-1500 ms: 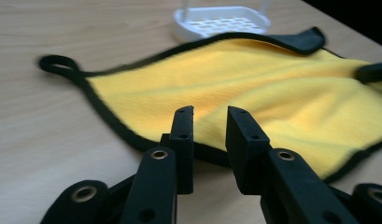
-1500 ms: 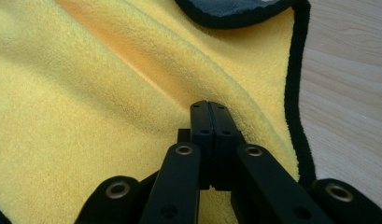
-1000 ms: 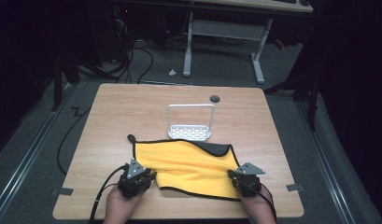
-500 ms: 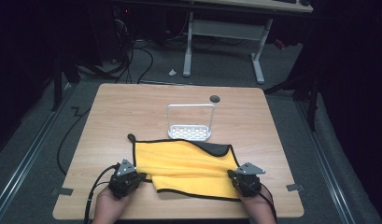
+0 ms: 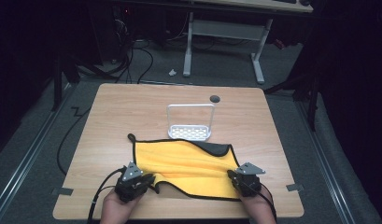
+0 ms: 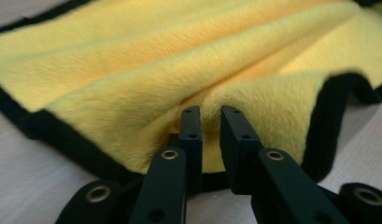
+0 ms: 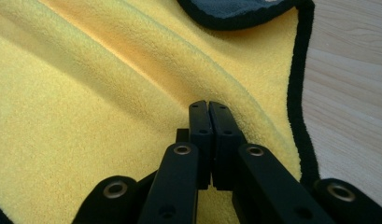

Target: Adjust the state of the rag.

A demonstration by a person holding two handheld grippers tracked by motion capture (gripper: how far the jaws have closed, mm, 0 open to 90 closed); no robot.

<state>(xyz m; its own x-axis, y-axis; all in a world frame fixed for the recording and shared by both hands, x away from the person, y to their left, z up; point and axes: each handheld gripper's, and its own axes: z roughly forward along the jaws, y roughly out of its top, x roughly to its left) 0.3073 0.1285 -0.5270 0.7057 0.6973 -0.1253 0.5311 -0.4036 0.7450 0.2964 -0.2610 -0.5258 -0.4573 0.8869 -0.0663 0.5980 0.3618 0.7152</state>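
From the high view I see the yellow cloth (image 5: 186, 163) lying rumpled on the pale wood-grain table (image 5: 114, 116), a soft fleecy rectangle bound all round in black piping, with one far corner folded over to show a grey underside. Just beyond the cloth stands a small white rack (image 5: 190, 122), a perforated base with a thin wire hoop rising from it, and past that sits a dark round grommet (image 5: 215, 98) set into the wood. My left hand-held gripper (image 5: 149, 179) sits at the cloth's near left corner, my right hand-held gripper (image 5: 233, 176) at its near right edge, each topped by a grey three-cornered plate. In the left gripper view the plush pile bunches into a ridge (image 6: 254, 100) in front of the black jaws, which have just been opening and now stand slightly apart, a narrow gap between the flat pads with the fold of cloth right at their tips. In the right gripper view the jaws are pressed together, pinching a raised crease (image 7: 179, 60) of the yellow fleece beside the black hem.
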